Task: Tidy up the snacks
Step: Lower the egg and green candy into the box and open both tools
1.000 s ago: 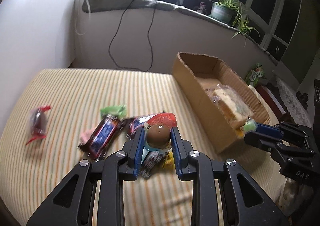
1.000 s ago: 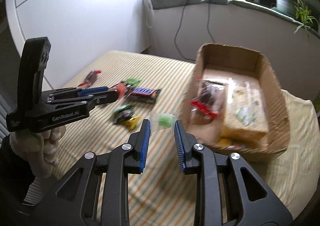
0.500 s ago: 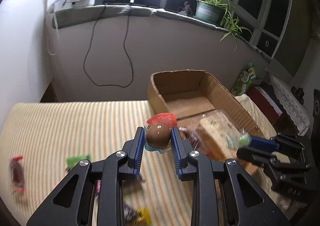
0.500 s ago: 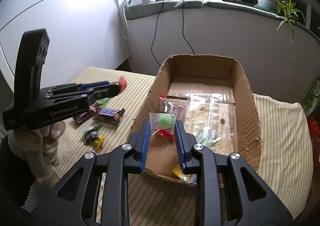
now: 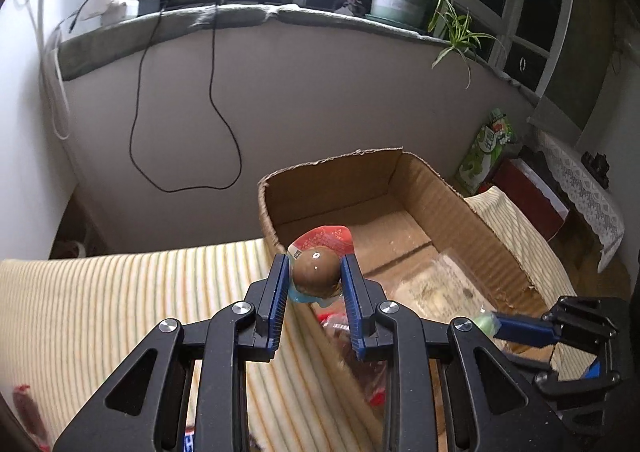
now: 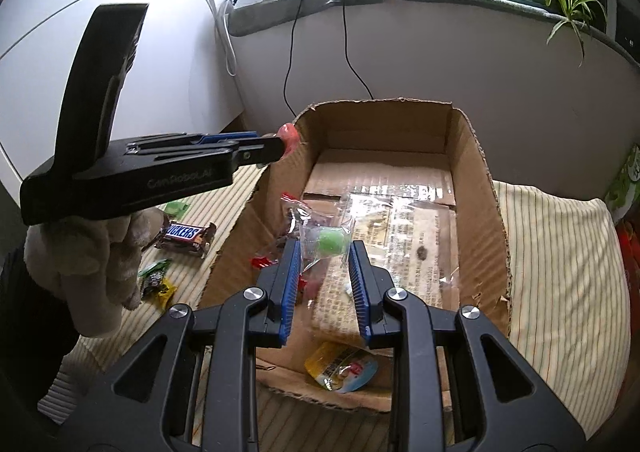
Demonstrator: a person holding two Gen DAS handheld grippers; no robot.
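Left wrist view: the left gripper (image 5: 316, 278) clamps a brown round jelly cup (image 5: 315, 275) above the open cardboard box's (image 5: 460, 200) near-left rim. The right gripper (image 6: 323, 252) pinches a clear-wrapped green candy (image 6: 331, 243) over the box's roomy middle.

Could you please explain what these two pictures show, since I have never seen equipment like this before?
There is no robot here: a person holds a two-finger gripper in each hand, and each carries a wide-angle camera looking along its fingers. One picture is from the left gripper, which is shut on a brown ball snack in a red-topped wrapper. The other is from the right gripper, with a green candy in clear wrap between its fingers; whether they pinch it is unclear. Both hover over a cardboard box already holding some packets. On the striped cloth beside it lie a Snickers bar and a green-and-yellow snack.
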